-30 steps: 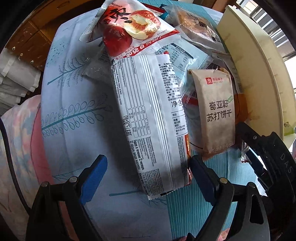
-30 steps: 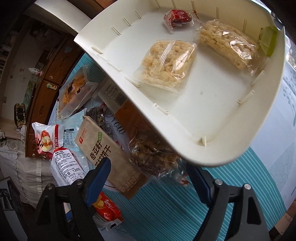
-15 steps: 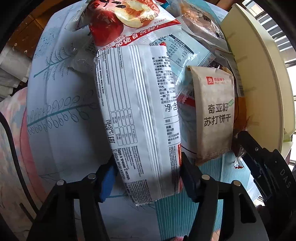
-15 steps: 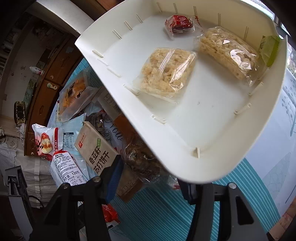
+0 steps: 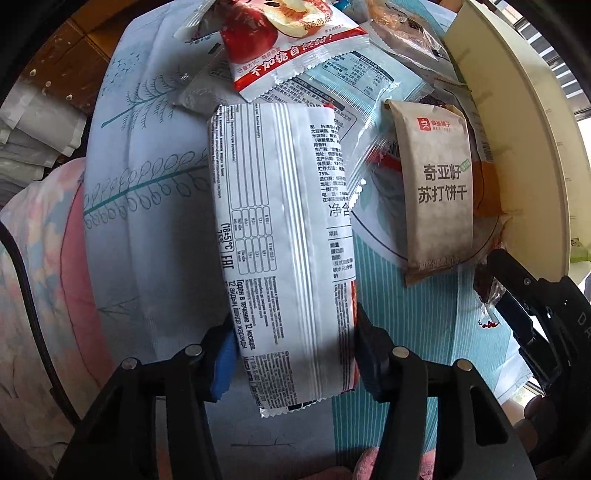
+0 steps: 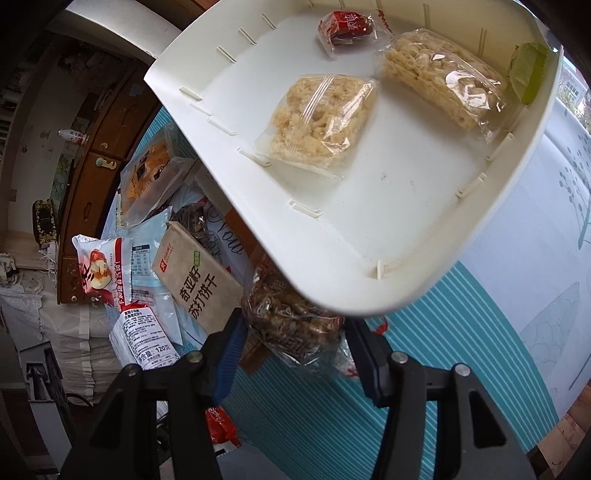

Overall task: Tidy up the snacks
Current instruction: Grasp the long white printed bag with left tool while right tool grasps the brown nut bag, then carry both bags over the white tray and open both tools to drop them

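My left gripper (image 5: 291, 354) points down at the table, and its jaws are closing on the long white snack packet (image 5: 284, 240), which lies lengthwise between them with its printed back side up. Both blue pads (image 5: 223, 363) touch the sides of the packet near its lower end, so I read this as a pinch. The far end of the packet reaches a red and white packet with an apple picture (image 5: 288, 44). To the right of it lies a brown soda cracker bag (image 5: 437, 184) on the tablecloth (image 5: 140, 229), which has a pale leaf pattern and teal stripes. At the right edge of this view I see the cream tray (image 5: 517, 122).

My right gripper (image 6: 291, 341) has its jaws pressed on a clear bag of brown crispy snack (image 6: 291, 317), which sits between the two fingers, just under the rim of the tray (image 6: 369, 291). In the tray lie two clear bags of pale puffed rice cake (image 6: 321, 125), one beside the other, a small red packet (image 6: 345, 27) behind them and a green packet (image 6: 528, 70) against the far wall. The other loose snacks lie in a pile to the left of the tray.
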A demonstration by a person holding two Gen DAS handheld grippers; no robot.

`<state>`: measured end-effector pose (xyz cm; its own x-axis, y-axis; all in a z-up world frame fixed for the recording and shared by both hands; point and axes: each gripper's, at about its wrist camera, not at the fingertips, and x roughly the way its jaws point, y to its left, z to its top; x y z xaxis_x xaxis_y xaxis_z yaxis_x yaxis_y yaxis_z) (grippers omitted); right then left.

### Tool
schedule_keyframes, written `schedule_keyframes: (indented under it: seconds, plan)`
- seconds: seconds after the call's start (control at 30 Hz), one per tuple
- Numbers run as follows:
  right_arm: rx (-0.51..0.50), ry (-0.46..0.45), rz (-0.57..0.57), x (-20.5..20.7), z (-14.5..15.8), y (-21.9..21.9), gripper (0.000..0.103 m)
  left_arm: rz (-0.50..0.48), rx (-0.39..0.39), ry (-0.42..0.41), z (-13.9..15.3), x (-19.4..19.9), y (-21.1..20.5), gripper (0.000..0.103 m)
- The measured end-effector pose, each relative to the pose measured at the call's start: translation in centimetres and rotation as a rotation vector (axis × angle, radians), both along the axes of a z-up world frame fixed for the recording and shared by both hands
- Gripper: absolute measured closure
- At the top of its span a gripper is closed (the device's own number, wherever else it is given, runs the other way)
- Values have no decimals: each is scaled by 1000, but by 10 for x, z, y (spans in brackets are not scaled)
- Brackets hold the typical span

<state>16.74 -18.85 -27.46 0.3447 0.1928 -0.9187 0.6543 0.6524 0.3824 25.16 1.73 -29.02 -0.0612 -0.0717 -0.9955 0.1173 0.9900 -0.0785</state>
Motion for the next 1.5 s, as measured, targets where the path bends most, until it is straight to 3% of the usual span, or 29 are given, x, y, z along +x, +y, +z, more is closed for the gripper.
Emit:
schedule_keyframes:
  seconds: [0.23,0.37,0.8,1.1,1.5]
  plan:
    - [-1,-3,23,-22,15,9,48,61,-52,-24,19,-37,16,51]
    - [-19,-27,58,-36,31,20,48,104,-119,-35,29,-58,27,51]
    - [-54,-164,157,-76,76,34,48,89,-272,-310,100,-85,31,51]
    - [-117,-322,302,-57,118,39,48,140,-294,-448,143,-84,22,51]
    - [-356,-435,488,-53,162,6,48,157,-264,-565,186,-93,-47,51]
